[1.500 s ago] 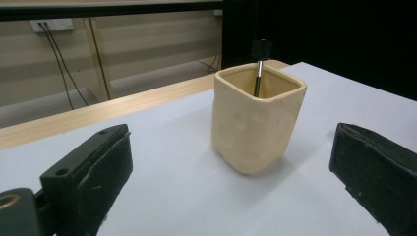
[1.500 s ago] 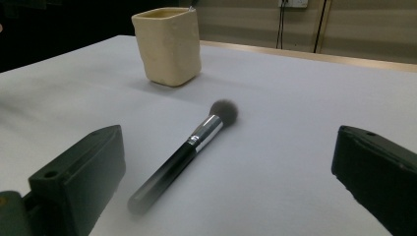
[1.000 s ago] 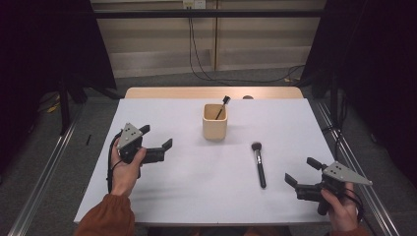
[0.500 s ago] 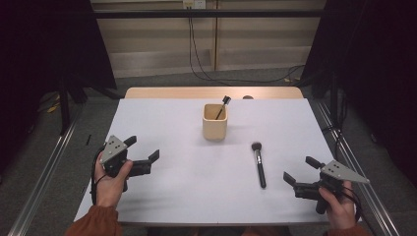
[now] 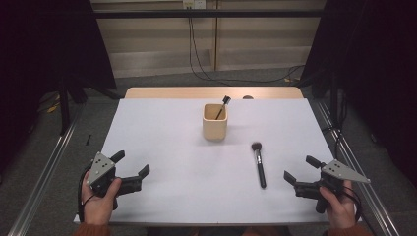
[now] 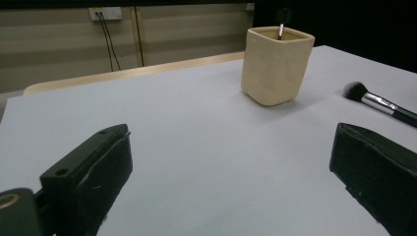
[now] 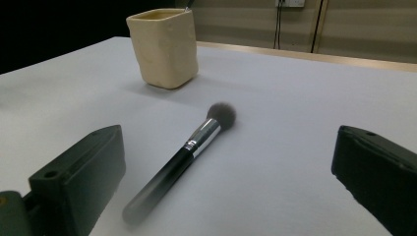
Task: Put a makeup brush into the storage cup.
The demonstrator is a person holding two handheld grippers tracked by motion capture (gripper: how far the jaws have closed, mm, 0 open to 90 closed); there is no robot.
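A cream square cup [image 5: 215,121] [image 6: 277,65] [image 7: 163,47] stands upright near the table's middle back, with a thin black brush [image 5: 222,106] leaning inside it. A makeup brush [image 5: 258,164] [image 7: 184,150] [image 6: 378,103] with a black handle and silver ferrule lies flat to the cup's right. My left gripper [image 5: 132,167] [image 6: 231,182] rests open at the front left corner, nothing between its jaws. My right gripper [image 5: 301,169] [image 7: 231,182] sits open at the front right, just right of the brush handle, apart from it.
The white table top [image 5: 177,147] has a wooden strip [image 5: 211,93] along its far edge. Metal rails [image 5: 49,162] run along both sides of the table, and cables [image 5: 196,54] hang down the back wall.
My left gripper has drawn back toward the front left corner and lowered to the table. The right gripper, the cup and the brushes have stayed in place.
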